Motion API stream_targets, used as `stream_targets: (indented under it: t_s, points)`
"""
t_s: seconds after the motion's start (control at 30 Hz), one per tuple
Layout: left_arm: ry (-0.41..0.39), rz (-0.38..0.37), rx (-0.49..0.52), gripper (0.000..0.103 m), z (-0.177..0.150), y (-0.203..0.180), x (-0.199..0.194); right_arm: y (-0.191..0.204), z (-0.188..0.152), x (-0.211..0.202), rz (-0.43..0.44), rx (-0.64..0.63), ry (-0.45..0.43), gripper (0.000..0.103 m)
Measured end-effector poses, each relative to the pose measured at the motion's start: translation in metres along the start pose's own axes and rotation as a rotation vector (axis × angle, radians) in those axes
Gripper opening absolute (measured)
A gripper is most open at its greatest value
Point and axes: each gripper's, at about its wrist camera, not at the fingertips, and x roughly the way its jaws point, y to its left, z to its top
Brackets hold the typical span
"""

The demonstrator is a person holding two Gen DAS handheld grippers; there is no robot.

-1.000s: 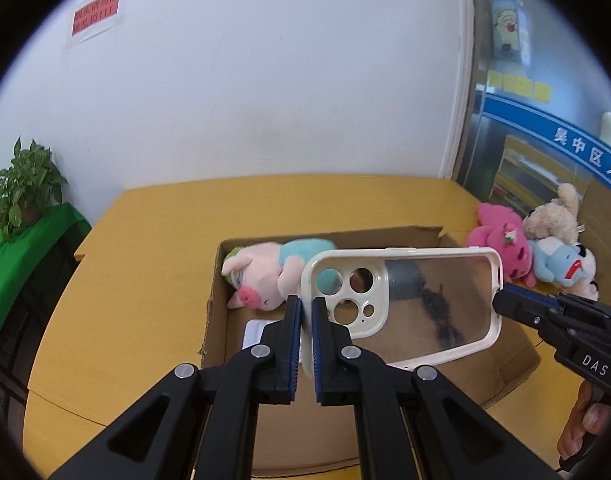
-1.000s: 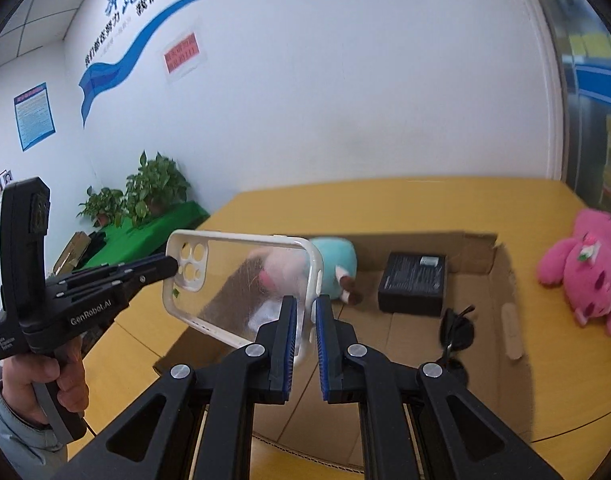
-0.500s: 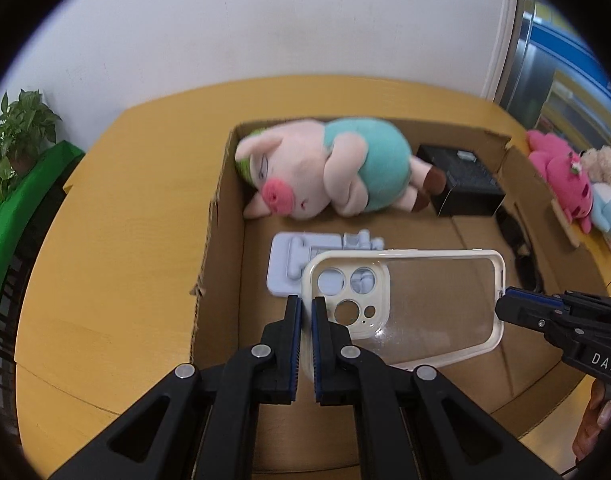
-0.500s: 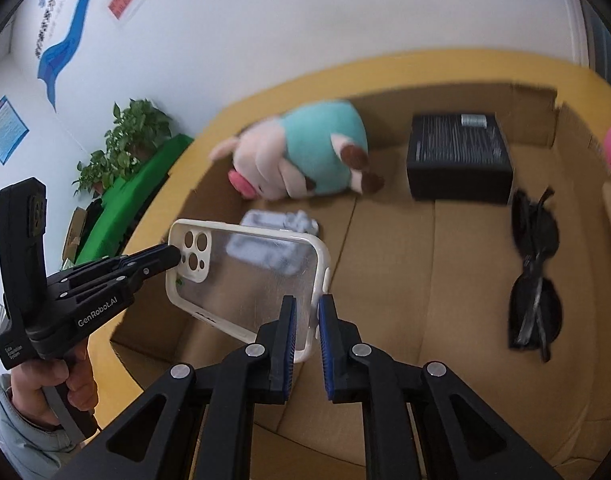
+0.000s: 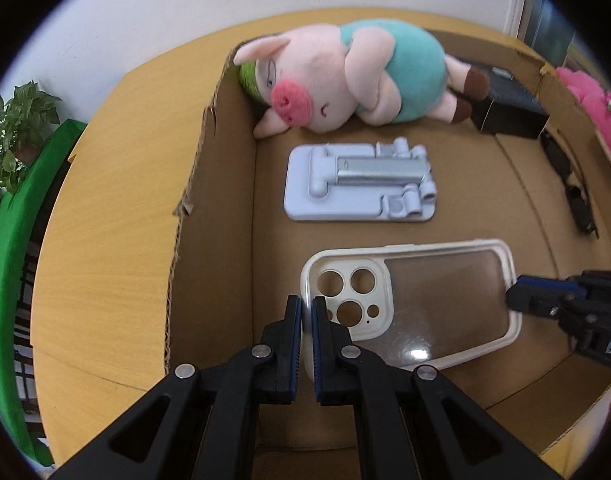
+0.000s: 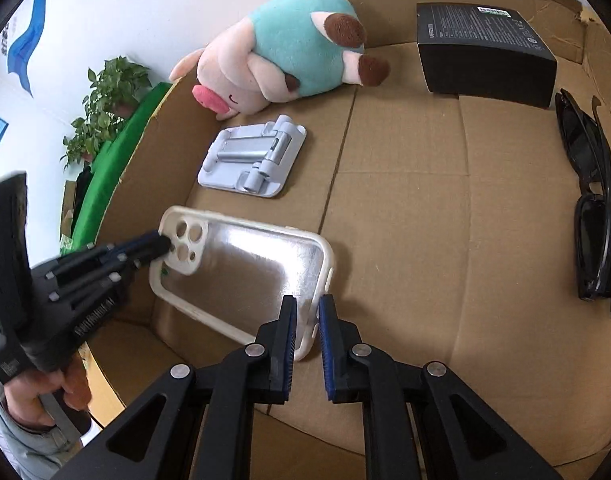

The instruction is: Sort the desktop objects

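A clear phone case with a cream rim [image 5: 425,300] [image 6: 245,268] is held low inside a cardboard box [image 5: 221,184] [image 6: 425,184], near its front left corner. My left gripper [image 5: 307,304] is shut on the case's camera end; it also shows in the right wrist view [image 6: 161,246]. My right gripper [image 6: 307,308] has its fingers around the case's other end with a small gap; it also shows in the left wrist view [image 5: 517,292]. I cannot tell whether the case touches the box floor.
In the box lie a plush pig [image 5: 345,84] [image 6: 281,52], a grey-blue folded phone stand [image 5: 361,184] [image 6: 253,158], a black box [image 6: 485,48] [image 5: 509,108] and black sunglasses [image 6: 593,212] [image 5: 573,184]. A pink plush [image 5: 589,100] lies outside on the yellow table [image 5: 113,208]. Plants stand at left.
Both grippers have carried the phone case down from above the box to low inside it, in front of the phone stand. The right gripper's fingers have parted slightly.
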Motion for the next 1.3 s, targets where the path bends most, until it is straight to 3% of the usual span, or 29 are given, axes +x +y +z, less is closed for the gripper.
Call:
stream_targets:
  t_s: [0.27, 0.3, 0.4, 0.5, 0.53, 0.6, 0.63, 0.67, 0.7, 0.77, 0.83, 1.0, 1.3]
  points:
    - [0.056, 0.051, 0.010, 0.005, 0.002, -0.004, 0.010, 0.006, 0.000, 0.008, -0.015, 0.003, 0.008, 0.012]
    - [0.058, 0.054, 0.012, 0.005, 0.001, -0.004, 0.010, 0.005, 0.001, 0.007, -0.007, 0.008, 0.007, 0.017]
    - [0.040, 0.044, 0.002, 0.006, -0.002, -0.004, 0.004, 0.007, -0.003, -0.002, 0.048, -0.008, 0.012, 0.047]
    - [-0.062, 0.012, -0.025, 0.008, -0.009, -0.001, -0.020, 0.021, -0.012, -0.035, -0.044, -0.105, -0.085, 0.064]
    - [-0.114, -0.011, -0.044, 0.013, -0.013, 0.001, -0.033, 0.025, -0.021, -0.056, -0.087, -0.141, -0.160, 0.071]
    - [-0.234, -0.057, -0.087, 0.039, -0.024, 0.002, -0.061, 0.029, -0.037, -0.087, -0.152, -0.170, -0.282, 0.083]
    - [-0.305, -0.066, -0.108, 0.063, -0.033, 0.001, -0.076, 0.031, -0.048, -0.102, -0.189, -0.182, -0.354, 0.093]
    - [-0.391, -0.066, -0.131, 0.077, -0.043, -0.003, -0.092, 0.032, -0.063, -0.117, -0.232, -0.194, -0.436, 0.097]
    - [-0.478, -0.071, -0.145, 0.080, -0.052, -0.007, -0.105, 0.032, -0.071, -0.124, -0.253, -0.202, -0.475, 0.101]
    - [-0.594, -0.099, -0.147, 0.081, -0.064, -0.015, -0.118, 0.032, -0.094, -0.135, -0.316, -0.238, -0.574, 0.102]
    - [-0.648, -0.119, -0.123, 0.082, -0.071, -0.030, -0.117, 0.025, -0.107, -0.134, -0.360, -0.226, -0.622, 0.103]
    - [-0.629, -0.092, -0.116, 0.081, -0.075, -0.058, -0.090, 0.005, -0.116, -0.126, -0.371, -0.159, -0.666, 0.103]
    - [-0.668, -0.043, -0.166, 0.081, -0.098, -0.066, -0.072, -0.004, -0.126, -0.105, -0.434, -0.180, -0.691, 0.103]
